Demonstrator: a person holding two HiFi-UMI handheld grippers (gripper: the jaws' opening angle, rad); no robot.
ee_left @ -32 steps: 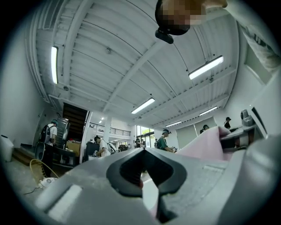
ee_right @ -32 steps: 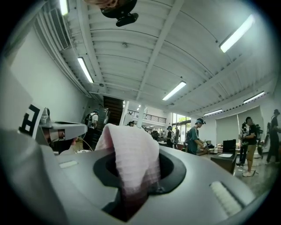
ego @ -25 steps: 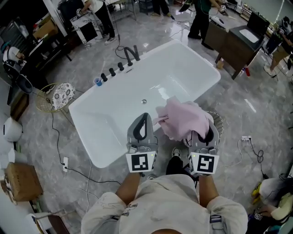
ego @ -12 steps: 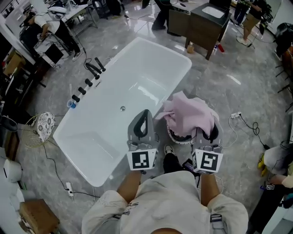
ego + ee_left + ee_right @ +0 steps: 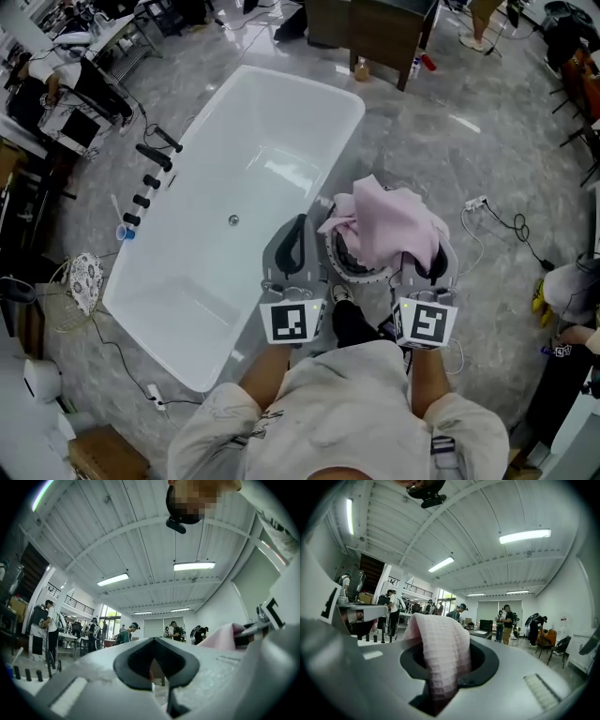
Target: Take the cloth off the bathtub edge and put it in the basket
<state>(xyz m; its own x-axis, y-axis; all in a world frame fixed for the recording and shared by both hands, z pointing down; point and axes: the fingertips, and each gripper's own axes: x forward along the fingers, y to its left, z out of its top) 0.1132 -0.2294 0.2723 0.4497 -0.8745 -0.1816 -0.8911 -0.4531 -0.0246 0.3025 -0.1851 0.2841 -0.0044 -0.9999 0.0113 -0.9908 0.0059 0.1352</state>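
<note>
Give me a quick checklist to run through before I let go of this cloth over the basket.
1. Grip: the right tool is shut on the pink cloth. Ok.
2. Cloth off the bathtub: it hangs free beside the tub and does not rest on its edge. Ok.
3. Cloth above the basket: in the head view it covers most of the opening. Ok.
4. Left tool: shut, holding nothing, and to the side of the basket. Ok.
5. Inside of the basket: the cloth hides most of it. Cannot tell.
6. Height above the basket rim: the steep view from above does not show it. Cannot tell.
</note>
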